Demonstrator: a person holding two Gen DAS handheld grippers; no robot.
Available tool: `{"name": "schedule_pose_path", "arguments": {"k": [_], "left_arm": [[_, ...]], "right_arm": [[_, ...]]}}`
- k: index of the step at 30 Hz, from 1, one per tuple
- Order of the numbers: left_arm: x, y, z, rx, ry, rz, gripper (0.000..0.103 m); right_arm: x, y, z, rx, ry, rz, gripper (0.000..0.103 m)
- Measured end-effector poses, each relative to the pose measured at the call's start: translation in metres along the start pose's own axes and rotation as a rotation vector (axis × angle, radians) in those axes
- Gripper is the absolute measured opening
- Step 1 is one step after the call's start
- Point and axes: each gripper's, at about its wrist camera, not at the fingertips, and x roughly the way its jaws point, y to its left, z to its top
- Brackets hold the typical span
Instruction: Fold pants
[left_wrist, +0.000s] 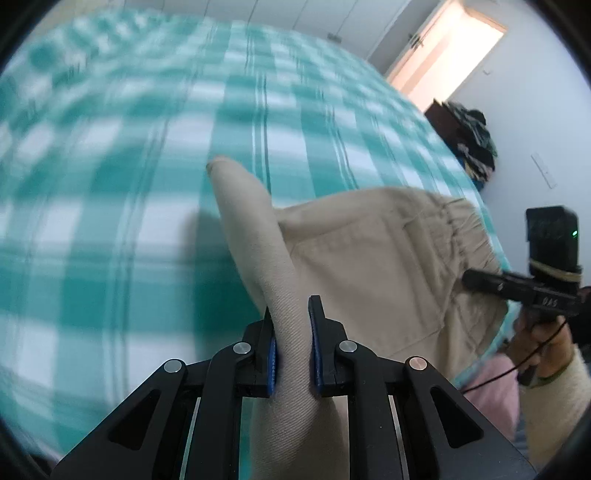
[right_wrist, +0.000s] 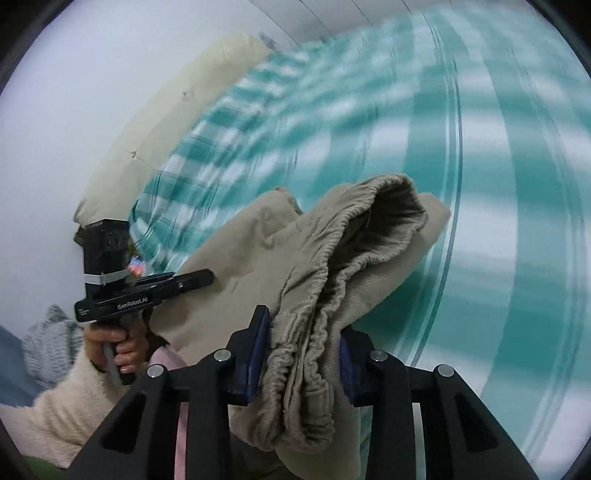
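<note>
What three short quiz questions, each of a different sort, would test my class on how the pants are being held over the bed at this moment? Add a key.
1. True or false: the left gripper is shut on a fold of the pants.
2. Which part of the pants does the right gripper hold? A) a leg hem B) the gathered waistband C) a pocket
3. Fill in: the sheet on the bed is checked white and ____.

Key: 1 true; 2 B; 3 green.
</note>
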Motion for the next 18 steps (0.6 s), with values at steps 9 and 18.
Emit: {"name": "schedule_pose_path", "arguments": {"k": [9,18], "left_arm": [[0.028,-0.005,0.024,0.244,-0.194,0.528,0.091],[-0.014,-0.035,-0.062,0.107,-0.199,0.624,0.101]], "right_arm": [[-0.012,-0.059,0.067,-0.022,-0.064,-0.488,0.084],[-0.053,0.010,-0.048,-0.131,-0.155,-0.609,0.103]]}}
